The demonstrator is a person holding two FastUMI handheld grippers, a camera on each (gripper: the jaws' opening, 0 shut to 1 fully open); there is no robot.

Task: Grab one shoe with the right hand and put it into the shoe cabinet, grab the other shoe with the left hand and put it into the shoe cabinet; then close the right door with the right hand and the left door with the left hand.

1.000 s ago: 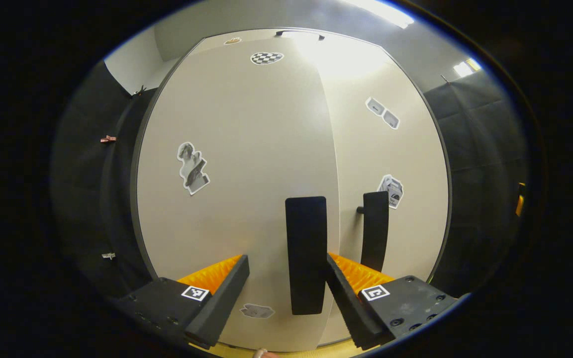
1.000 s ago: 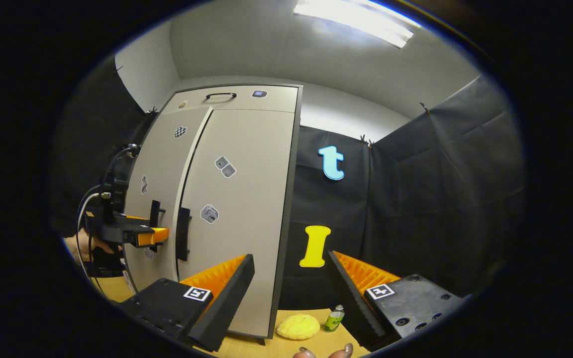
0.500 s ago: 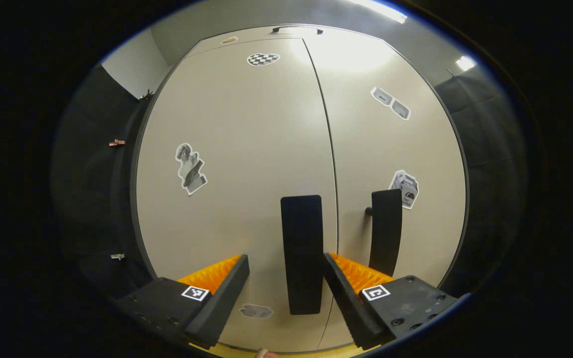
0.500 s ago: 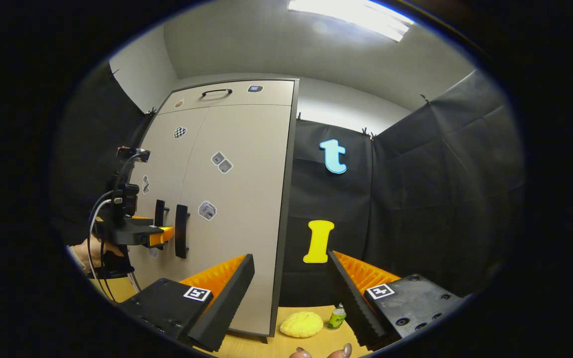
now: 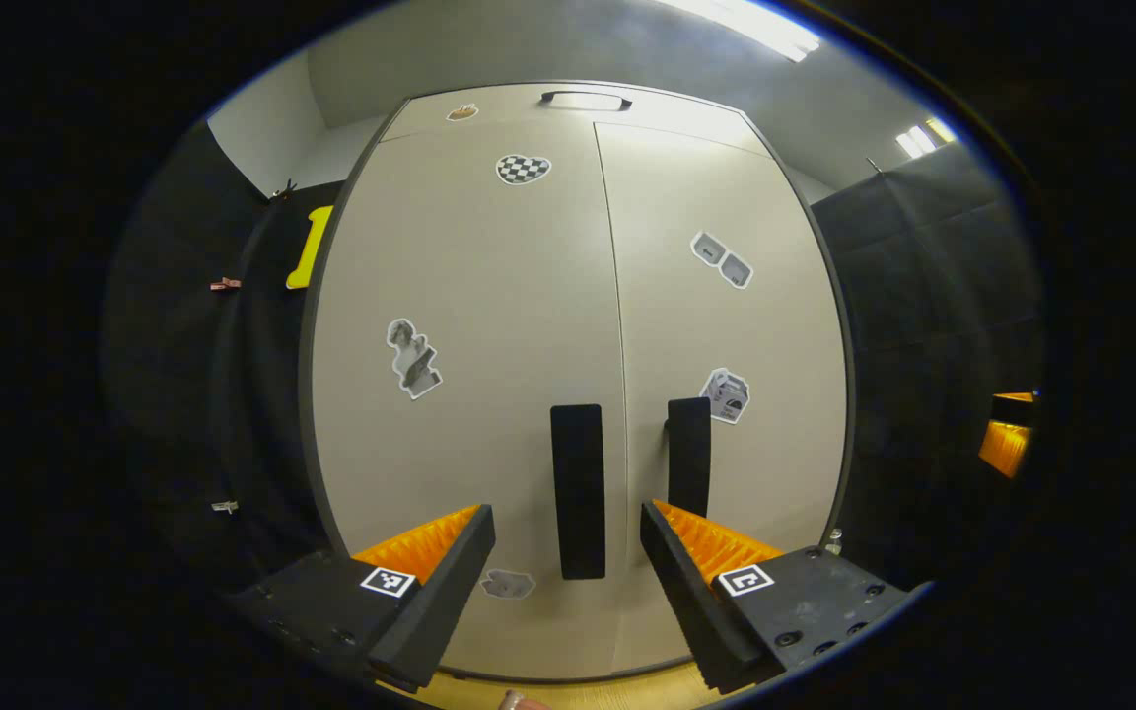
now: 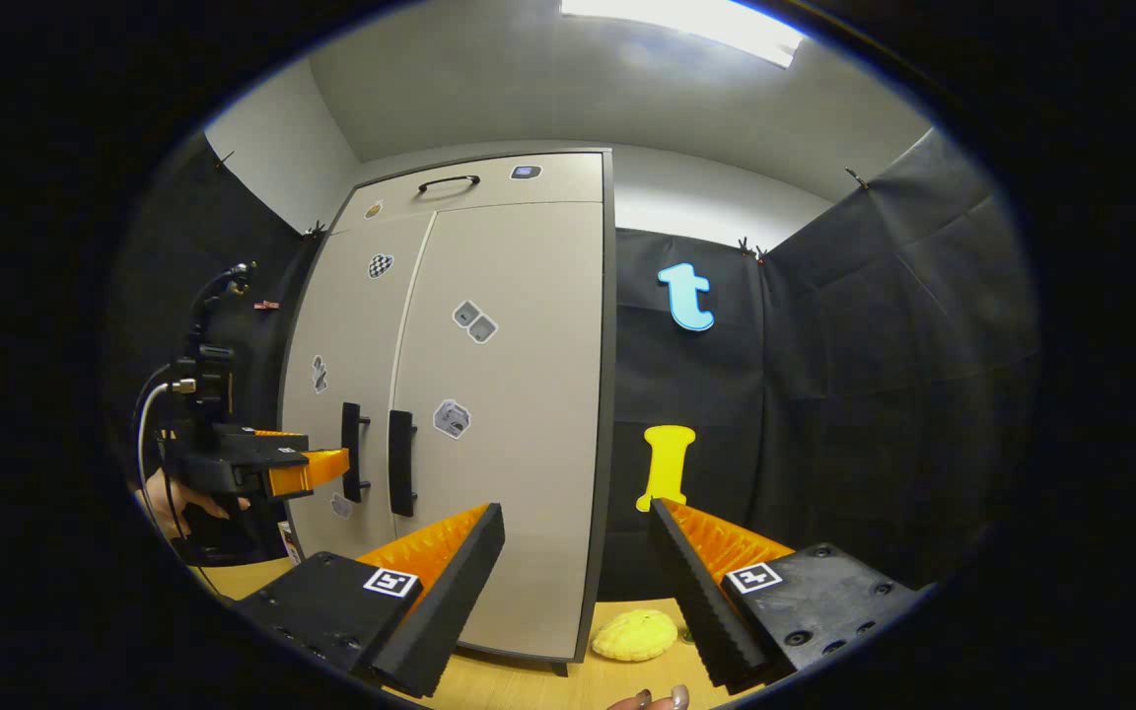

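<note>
The shoe cabinet (image 5: pixel 489 296) fills the left gripper view, its left door (image 5: pixel 469 414) and right door (image 5: pixel 736 335) both flush and shut, hiding the inside. Two dark vertical handles (image 5: pixel 578 490) stand side by side at the seam. My left gripper (image 5: pixel 568 582) is open and empty, a short way back from the left handle. In the right gripper view the cabinet (image 6: pixel 519 394) stands left of centre and the left gripper (image 6: pixel 326 465), held by a hand, hovers just off its left handle (image 6: pixel 352 452). My right gripper (image 6: pixel 578 582) is open and empty, off to the cabinet's right.
A yellow spongy lump (image 6: pixel 634 634) lies on the wooden surface (image 6: pixel 509 680) by the cabinet's right foot. Black cloth walls close in on both sides. A drawer with a handle (image 5: pixel 586 98) tops the cabinet. Part of the right gripper (image 5: pixel 1007 444) shows at the far right edge.
The left door has swung fully shut against the right one. My left gripper has then drawn back from the cabinet, so the doors look smaller. The right gripper has shifted slightly.
</note>
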